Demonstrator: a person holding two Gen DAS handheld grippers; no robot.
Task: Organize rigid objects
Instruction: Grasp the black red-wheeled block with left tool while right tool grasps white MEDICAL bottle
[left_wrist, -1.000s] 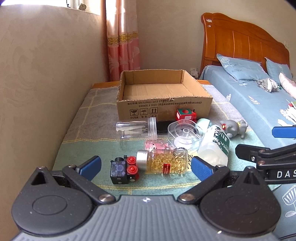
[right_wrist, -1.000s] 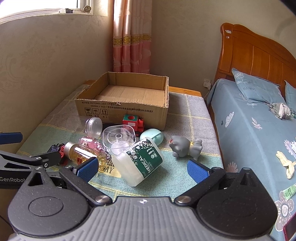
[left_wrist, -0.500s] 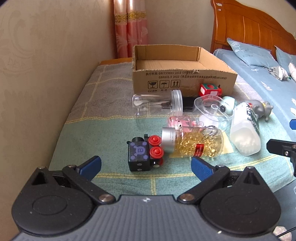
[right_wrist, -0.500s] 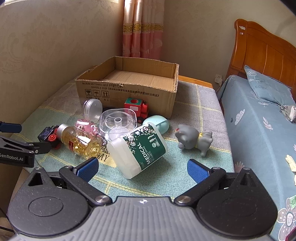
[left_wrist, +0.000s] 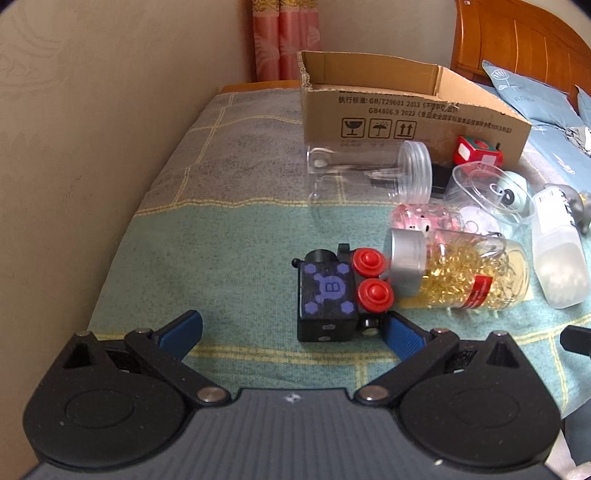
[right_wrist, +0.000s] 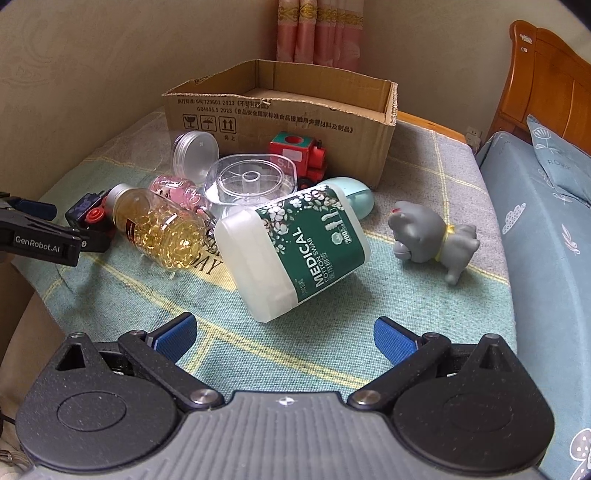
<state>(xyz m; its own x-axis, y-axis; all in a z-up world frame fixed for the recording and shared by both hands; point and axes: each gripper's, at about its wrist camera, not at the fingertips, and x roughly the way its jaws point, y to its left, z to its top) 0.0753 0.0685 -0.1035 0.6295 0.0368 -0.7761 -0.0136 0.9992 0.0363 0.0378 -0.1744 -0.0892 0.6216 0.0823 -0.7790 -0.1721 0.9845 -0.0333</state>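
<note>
Nothing is sorted yet, by my reading: the cardboard box (right_wrist: 280, 101) at the back of the cloth shows only bare floor inside, and every piece lies out in front of it. My left tongs (left_wrist: 291, 330) are spread wide, nosing at the black toy train (left_wrist: 334, 293), its right pad just beside the wheels; my right tongs (right_wrist: 284, 334) gape open too, gripping nothing, just short of the cotton swab tub (right_wrist: 295, 251). The capsule bottle (left_wrist: 458, 275) lies tipped, full of gold capsules and capped; the clear jar (left_wrist: 369, 171) looks nearly empty; the grey dog (right_wrist: 432, 236) lies apart.
</note>
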